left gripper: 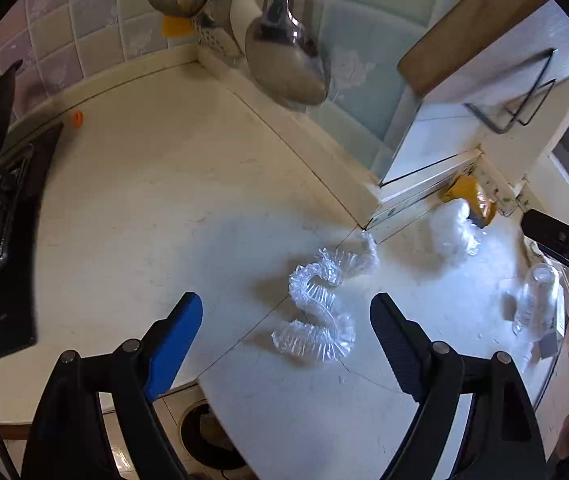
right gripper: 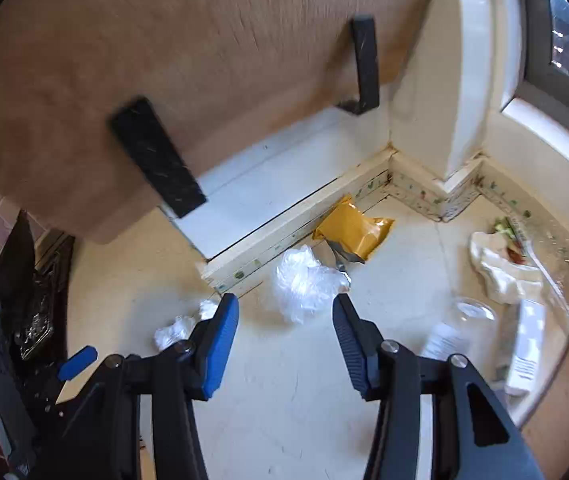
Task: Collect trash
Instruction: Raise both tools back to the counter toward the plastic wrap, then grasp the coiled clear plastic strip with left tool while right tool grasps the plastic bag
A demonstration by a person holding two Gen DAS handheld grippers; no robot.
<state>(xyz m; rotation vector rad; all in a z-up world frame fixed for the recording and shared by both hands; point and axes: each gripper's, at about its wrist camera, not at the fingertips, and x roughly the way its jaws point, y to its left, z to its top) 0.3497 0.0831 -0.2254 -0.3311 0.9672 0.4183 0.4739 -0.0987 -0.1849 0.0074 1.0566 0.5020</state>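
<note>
Both grippers are nearing trash on the pale countertop point(left gripper: 164, 208), so the reaching step looks to be in hand. The left gripper point(left gripper: 286, 308), jaws wide and empty, is hanging over the crinkled clear wrapper point(left gripper: 320, 308) at lower centre. The right gripper point(right gripper: 285, 312), open and empty, is facing the crumpled clear bag point(right gripper: 304, 280) at centre; next each should lower and close. The clear bottle point(left gripper: 534, 300), lying at right, looks empty.

no readable text anywhere, label on clear plastic bottle point(left gripper: 534, 300) blurred, white printed packet point(right gripper: 526, 348) illegible
</note>
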